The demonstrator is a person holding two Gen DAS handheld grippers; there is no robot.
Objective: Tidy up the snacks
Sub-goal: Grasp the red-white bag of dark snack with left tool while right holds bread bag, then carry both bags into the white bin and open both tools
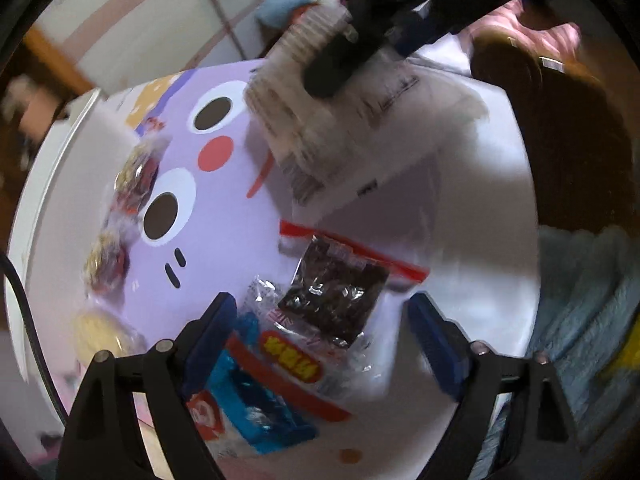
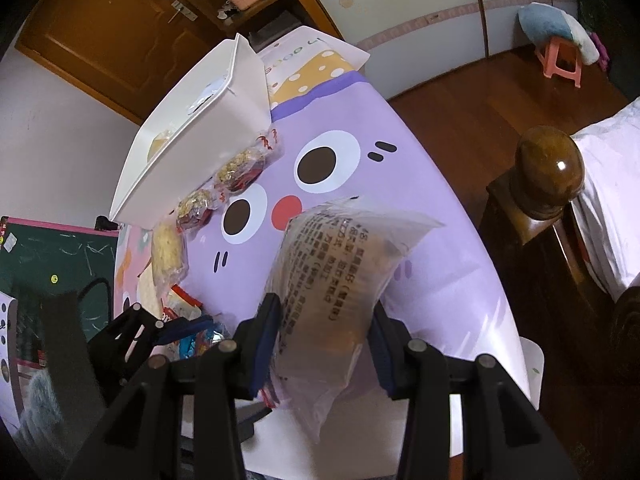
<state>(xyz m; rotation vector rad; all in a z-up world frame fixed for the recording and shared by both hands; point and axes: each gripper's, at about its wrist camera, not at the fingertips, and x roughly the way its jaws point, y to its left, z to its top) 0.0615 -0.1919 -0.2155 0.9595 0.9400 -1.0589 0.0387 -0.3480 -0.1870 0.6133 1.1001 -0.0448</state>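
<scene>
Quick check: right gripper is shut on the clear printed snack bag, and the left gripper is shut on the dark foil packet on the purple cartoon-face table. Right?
Not quite. The left gripper is open: in the left wrist view its jaws stand apart over the dark foil packet without pressing on it. The rest holds: the right gripper is shut on the clear printed snack bag above the purple cartoon-face table.

The table cover (image 2: 420,208) is lilac with a cartoon face: white eyes, dark brown pupils, red cheek. White bin (image 2: 208,128), clear bag (image 2: 340,280) with black print, a blue and red packet (image 1: 256,408), pink stool (image 2: 560,64).
</scene>
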